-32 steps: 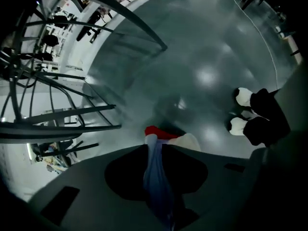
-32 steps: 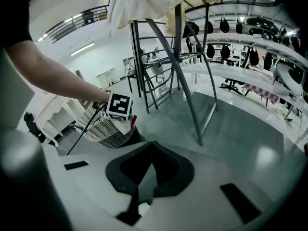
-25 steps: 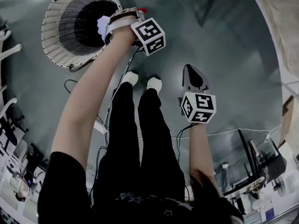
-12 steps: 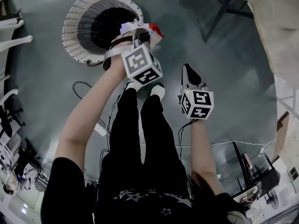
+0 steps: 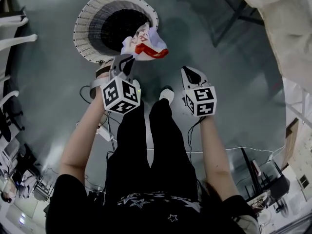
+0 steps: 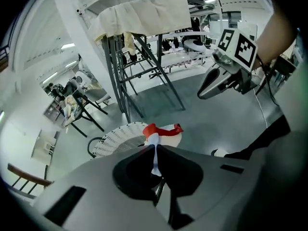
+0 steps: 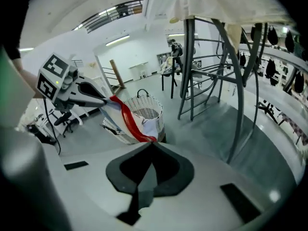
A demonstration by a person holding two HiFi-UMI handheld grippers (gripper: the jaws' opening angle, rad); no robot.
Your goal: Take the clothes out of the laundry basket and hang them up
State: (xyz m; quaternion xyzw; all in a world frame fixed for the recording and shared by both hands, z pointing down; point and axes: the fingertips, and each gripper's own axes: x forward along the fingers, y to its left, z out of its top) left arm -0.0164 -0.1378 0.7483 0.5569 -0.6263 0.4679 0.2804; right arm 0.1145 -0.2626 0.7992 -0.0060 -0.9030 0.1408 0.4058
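Note:
A white garment with a red trim (image 5: 145, 45) hangs from my left gripper (image 5: 127, 58), which is shut on its cloth above the rim of the white woven laundry basket (image 5: 92, 30). In the left gripper view the cloth (image 6: 155, 154) runs up between the closed jaws, with the red trim (image 6: 163, 130) beyond the tips. From the right gripper view the garment (image 7: 127, 119) dangles in front of the basket (image 7: 143, 110). My right gripper (image 5: 187, 72) is shut and holds nothing, off to the right of the garment. A drying rack (image 6: 139, 47) with a cream cloth over it stands beyond.
The person's black-trousered legs (image 5: 151, 145) and white shoes stand between the grippers. Cables (image 5: 229, 150) run over the grey floor. The metal rack legs (image 7: 231, 81) rise at the right, with chairs and desks further back. White hangers (image 5: 14, 43) line the left edge.
My left gripper has risen out of the basket, pulling the white and red garment up with it and back toward the person. The right gripper has shifted slightly up and left.

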